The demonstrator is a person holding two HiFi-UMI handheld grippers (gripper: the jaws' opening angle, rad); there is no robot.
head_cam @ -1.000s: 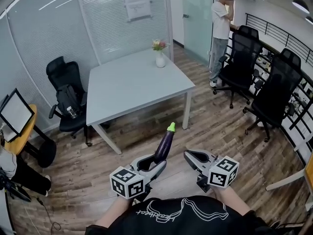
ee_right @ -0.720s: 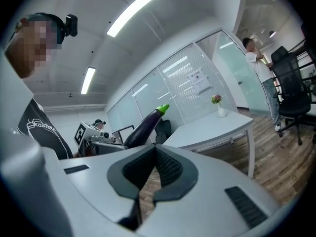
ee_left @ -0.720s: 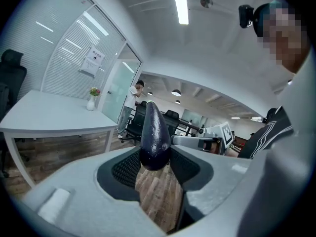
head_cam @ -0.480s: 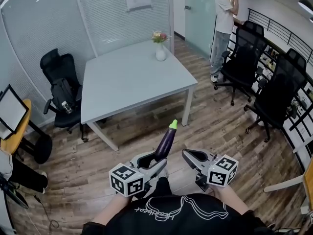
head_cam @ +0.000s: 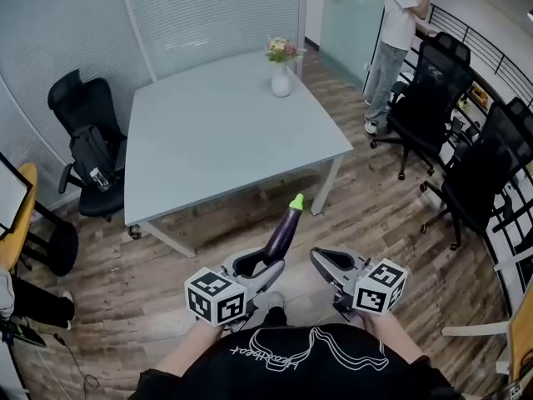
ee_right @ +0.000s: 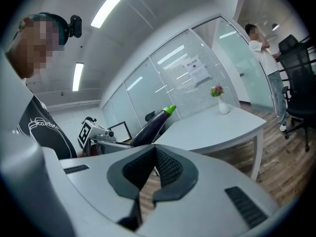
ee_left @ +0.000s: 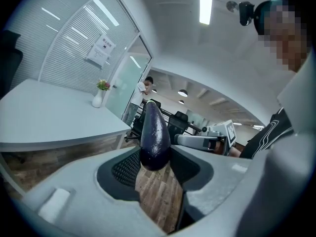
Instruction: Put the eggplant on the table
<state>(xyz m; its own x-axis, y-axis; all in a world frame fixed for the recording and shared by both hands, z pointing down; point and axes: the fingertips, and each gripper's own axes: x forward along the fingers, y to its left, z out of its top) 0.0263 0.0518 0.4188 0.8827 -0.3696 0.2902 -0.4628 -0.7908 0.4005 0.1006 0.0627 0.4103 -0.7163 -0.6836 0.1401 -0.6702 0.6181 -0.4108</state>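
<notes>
Wood-plank floor underfoot in the head view, with a pale grey square table (head_cam: pixel 216 132) ahead of both claws and not yet reached. Left claw (head_cam: pixel 260 263) clenched on a glossy dark purple eggplant with a green stem cap (head_cam: pixel 281 233), gripped at the blunt end, the rest jutting up and forward past the tips. Right claw (head_cam: pixel 323 261) just beside it on the right, carrying nothing. White vase of flowers (head_cam: pixel 281 77) far beyond, at the table's distant edge.

Left gripper view: ribbed black pads (ee_left: pixel 126 169) pressing only the eggplant's rounded base. Tabletop off to the upper left of the jaws, bare floor directly below them.

Right gripper view: jaws drawn together, tips meeting, empty. Eggplant rising to the left of them.

Likely trouble: long smooth body levering on so short a grip, so may swing or slide out over the floor before reaching the table. May also knock the near edge if brought in low, or roll off if let go close to the rim.
</notes>
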